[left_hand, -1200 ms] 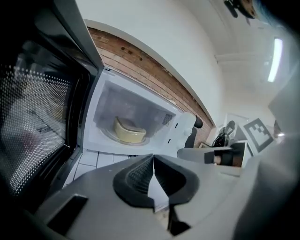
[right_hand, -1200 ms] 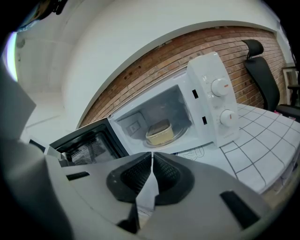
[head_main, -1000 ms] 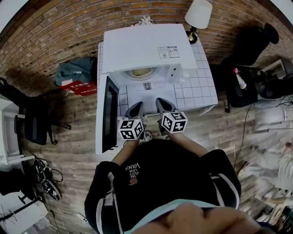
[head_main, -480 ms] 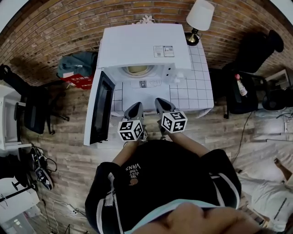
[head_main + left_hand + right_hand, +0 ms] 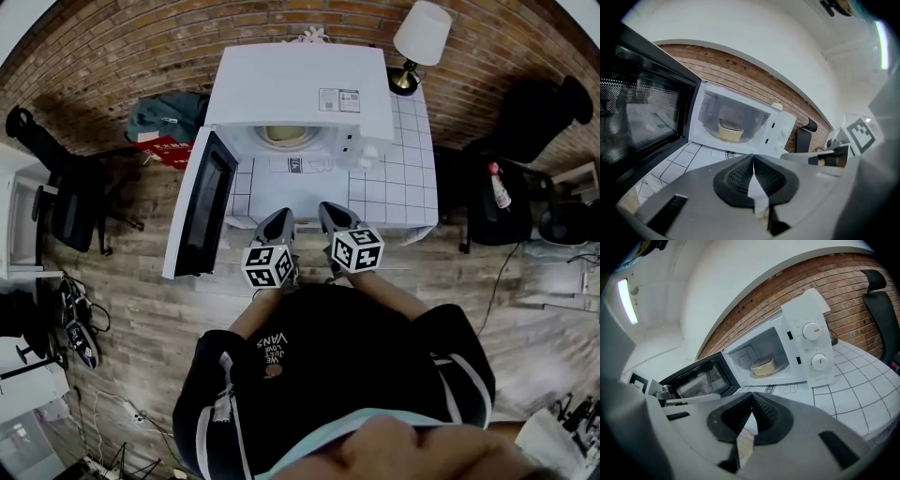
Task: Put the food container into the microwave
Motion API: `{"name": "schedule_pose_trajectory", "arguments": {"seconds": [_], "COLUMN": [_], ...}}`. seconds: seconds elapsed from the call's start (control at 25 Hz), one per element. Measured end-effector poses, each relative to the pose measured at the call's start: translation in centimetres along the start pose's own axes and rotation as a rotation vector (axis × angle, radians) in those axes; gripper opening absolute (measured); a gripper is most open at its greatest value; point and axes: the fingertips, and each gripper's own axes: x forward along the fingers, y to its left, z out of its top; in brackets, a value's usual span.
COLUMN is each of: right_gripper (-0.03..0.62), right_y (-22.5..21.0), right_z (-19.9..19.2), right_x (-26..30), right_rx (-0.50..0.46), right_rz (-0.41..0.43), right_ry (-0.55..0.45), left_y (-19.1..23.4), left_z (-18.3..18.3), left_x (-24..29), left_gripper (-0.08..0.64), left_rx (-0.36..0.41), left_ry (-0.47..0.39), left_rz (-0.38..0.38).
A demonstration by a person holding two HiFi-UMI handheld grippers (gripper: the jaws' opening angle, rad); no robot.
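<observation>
Right gripper view: the shallow cream plastic food container (image 5: 763, 366) sits inside the white microwave oven (image 5: 808, 341), placement judged complete, only its dark-glazed door (image 5: 701, 379) standing open; left gripper (image 5: 753, 158) and right gripper (image 5: 751, 397), in front of the microwave, jaws pressed together, empty.

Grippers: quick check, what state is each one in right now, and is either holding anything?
Left gripper: closed, empty.
Right gripper: closed, empty.
</observation>
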Motion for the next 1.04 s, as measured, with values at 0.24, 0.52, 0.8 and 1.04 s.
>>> {"name": "schedule_pose_trajectory", "arguments": {"seconds": [0.24,0.52,0.8,1.04], "right_gripper": [0.005,0.005,0.005,0.005], "right_y": [0.36,0.28,0.17,0.07], "right_z": [-0.40,-0.52,-0.51,-0.35], "right_x": [-0.12,-0.12,-0.04,0.35], "right_rx": [-0.015,-0.016,-0.012,-0.012], "right_rz": [0.020,0.024,0.023,0.022], "right_ry": [0.012,0.016,0.019,0.020], "left_y": [-0.05,-0.03,0.01,0.05], "left_z": [-0.33,-0.55,-0.65,-0.46], "left_x": [-0.62,-0.74,-0.60,-0.21], "left_gripper": [0.014,0.014,0.014,0.013], "left_rx": [-0.004,-0.016,-0.022,-0.025], "left_ry": [-0.007,-0.012,-0.010,-0.011], "left_rz": [0.022,0.032,0.034,0.028]}}
